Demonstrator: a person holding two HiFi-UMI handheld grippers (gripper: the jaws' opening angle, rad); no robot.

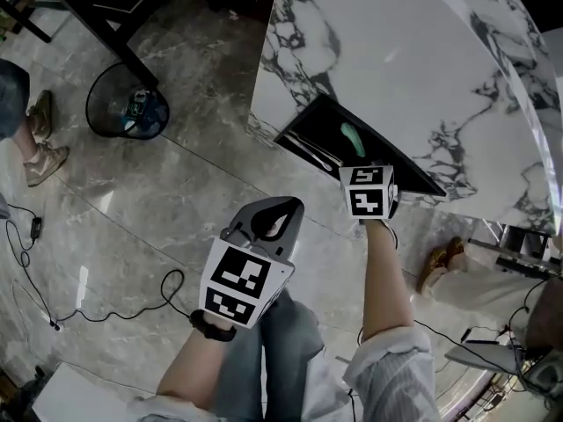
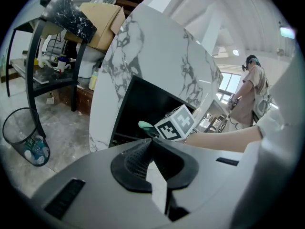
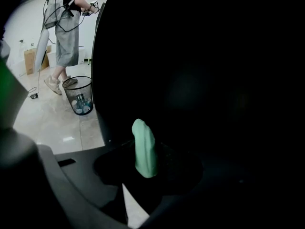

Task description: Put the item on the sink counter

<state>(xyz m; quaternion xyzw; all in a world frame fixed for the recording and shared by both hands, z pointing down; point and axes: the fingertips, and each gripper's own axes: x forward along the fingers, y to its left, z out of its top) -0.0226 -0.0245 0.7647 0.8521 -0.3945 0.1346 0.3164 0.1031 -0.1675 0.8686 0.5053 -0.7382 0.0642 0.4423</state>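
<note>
Right tool [image 3: 143, 149]: released, jaws apart, with the near end of the green item between them. It reaches into the sink from the sink's near edge, and its marker cube sits over that edge.
Left tool [image 2: 152, 140]: clenched, jaw tips together with nothing between them. It is held over the floor, well apart from the sink on its near-left side.
Green item [image 1: 352, 137]: long with a rounded end. It lies inside the sink toward the right, not on the surface.
Sink [image 1: 321, 121]: black rectangular basin set into the surface.
Surface [image 1: 396, 51]: white marble with grey veins, wraps round the sink on the far and right sides.
Right arm [image 1: 387, 280]: bare forearm with a light rolled sleeve, stretched toward the sink.
Wire bin [image 1: 127, 112]: on the floor, well left of the sink, with bottles inside.
Cable [image 1: 132, 301]: black, loose on the floor, near-left of the sink past the left tool.
Other person [image 3: 66, 27]: stands on the floor left of the sink, just beside the wire bin.
</note>
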